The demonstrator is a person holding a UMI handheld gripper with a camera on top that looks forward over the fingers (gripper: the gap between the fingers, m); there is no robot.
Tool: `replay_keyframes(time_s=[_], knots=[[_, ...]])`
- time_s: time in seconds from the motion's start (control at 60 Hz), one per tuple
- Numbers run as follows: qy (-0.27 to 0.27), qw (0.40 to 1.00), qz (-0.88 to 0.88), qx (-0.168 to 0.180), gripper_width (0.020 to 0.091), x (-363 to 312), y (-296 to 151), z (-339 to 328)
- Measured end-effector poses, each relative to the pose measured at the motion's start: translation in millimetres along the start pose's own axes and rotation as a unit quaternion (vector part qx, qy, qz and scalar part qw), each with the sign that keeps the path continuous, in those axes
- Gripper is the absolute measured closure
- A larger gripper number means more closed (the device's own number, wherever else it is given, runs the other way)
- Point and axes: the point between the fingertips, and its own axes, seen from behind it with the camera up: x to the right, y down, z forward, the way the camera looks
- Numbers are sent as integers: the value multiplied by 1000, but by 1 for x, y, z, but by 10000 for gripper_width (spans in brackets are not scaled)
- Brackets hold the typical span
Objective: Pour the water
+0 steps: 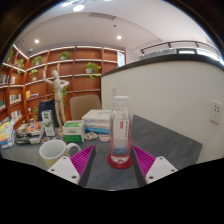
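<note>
While the gripper (113,160) stands wide open, a clear water bottle (120,128) stands upright between its fingers, a mug (52,151) nearby.

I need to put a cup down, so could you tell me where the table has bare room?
The grey mat is bare beside the water bottle, which stands between the open hand-held gripper fingers. It is crowded toward the white mug and boxes.

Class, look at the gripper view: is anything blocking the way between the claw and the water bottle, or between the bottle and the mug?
Nothing visible blocks either. The water bottle already stands between the open claw's fingers, a gap at each side. The mug sits beside the left finger, with only bare grey mat from bottle to mug.
</note>
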Motion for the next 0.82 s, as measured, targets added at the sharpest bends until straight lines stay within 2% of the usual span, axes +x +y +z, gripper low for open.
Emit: replay_keyframes(time_s=[0.1, 0.333, 0.433, 0.683, 0.817], knots=[[-54, 998, -21, 0, 374, -27, -7, -43], [-129, 991, -20, -6, 368, -71, -13, -121], [-145, 989, -24, -11, 372, -85, -12, -146], [-211, 977, -23, 11, 376, -126, -23, -184], [-215, 976, -39, 20, 375, -135, -28, -192]])
